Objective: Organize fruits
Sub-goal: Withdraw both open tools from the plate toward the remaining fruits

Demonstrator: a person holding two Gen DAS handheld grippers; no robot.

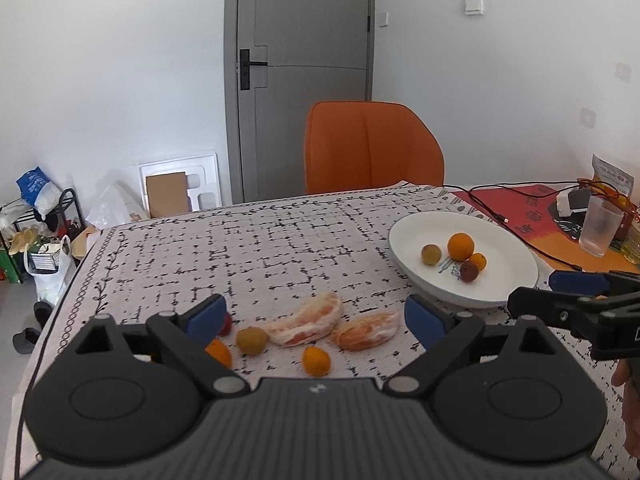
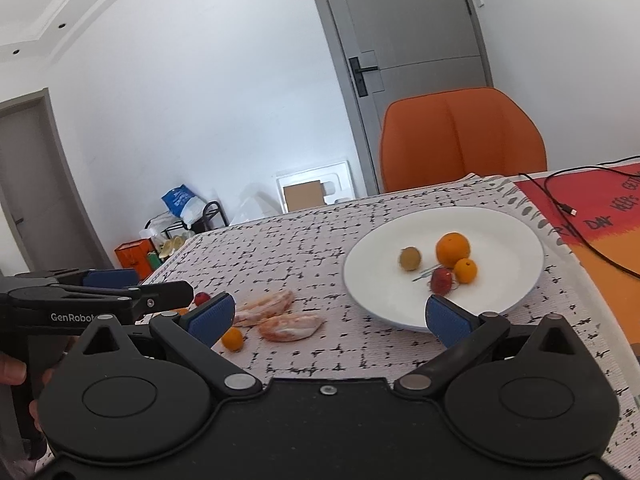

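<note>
Both tools, left tool and right tool, gape empty over loose fruit at lower centre of the surface, plate right; round pieces may roll off if nudged.

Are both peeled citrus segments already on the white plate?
No, both peeled citrus segments lie on the tablecloth near the white plate, which holds only four small whole fruits.
</note>
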